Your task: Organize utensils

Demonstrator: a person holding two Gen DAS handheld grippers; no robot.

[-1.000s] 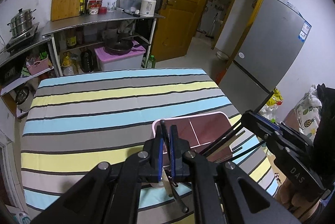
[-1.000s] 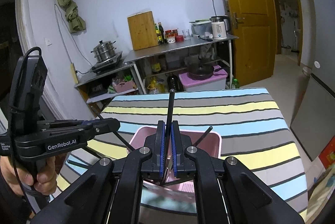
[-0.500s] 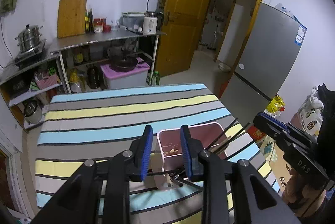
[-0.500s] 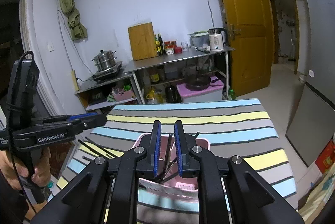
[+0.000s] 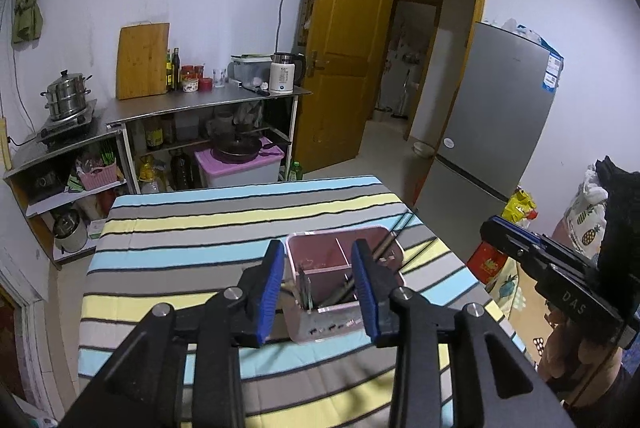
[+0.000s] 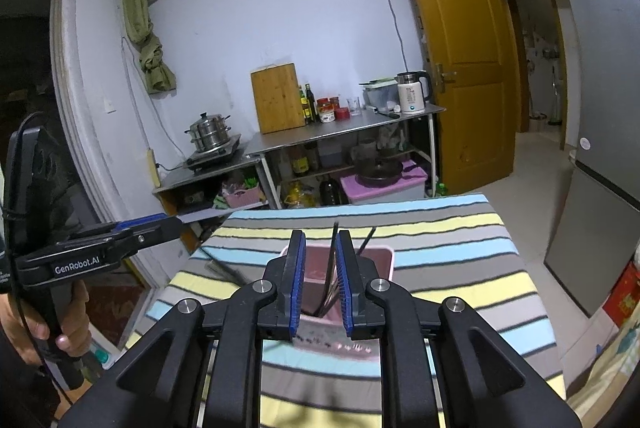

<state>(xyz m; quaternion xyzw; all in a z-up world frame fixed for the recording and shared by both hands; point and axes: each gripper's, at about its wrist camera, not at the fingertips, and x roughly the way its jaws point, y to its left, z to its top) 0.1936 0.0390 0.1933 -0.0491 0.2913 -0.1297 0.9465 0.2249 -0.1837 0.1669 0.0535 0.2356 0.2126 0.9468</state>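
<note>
A pink utensil holder (image 5: pixel 340 260) with inner compartments stands on the striped tablecloth (image 5: pixel 200 228). Dark chopsticks (image 5: pixel 394 238) lean out of its right side, and more utensils (image 5: pixel 306 290) stand in its near compartment. My left gripper (image 5: pixel 316 292) is open and empty, held above the holder's near side. In the right wrist view the holder (image 6: pixel 374 262) sits just beyond my right gripper (image 6: pixel 320 282), which is open and empty; black chopsticks (image 6: pixel 332 260) stand in the holder between its fingers. More chopsticks (image 6: pixel 228 270) lie on the cloth at the left.
A steel shelf rack (image 5: pixel 208 104) with a kettle, jars and a cutting board stands behind the table. A grey fridge (image 5: pixel 500 116) is at the right, by an open yellow door (image 5: pixel 344 48). The other gripper shows at the right edge (image 5: pixel 560 292) and at the left (image 6: pixel 100 248).
Both grippers opened and let go of the chopsticks, which now stand in the pink holder. Both grippers have pulled up and back from the holder.
</note>
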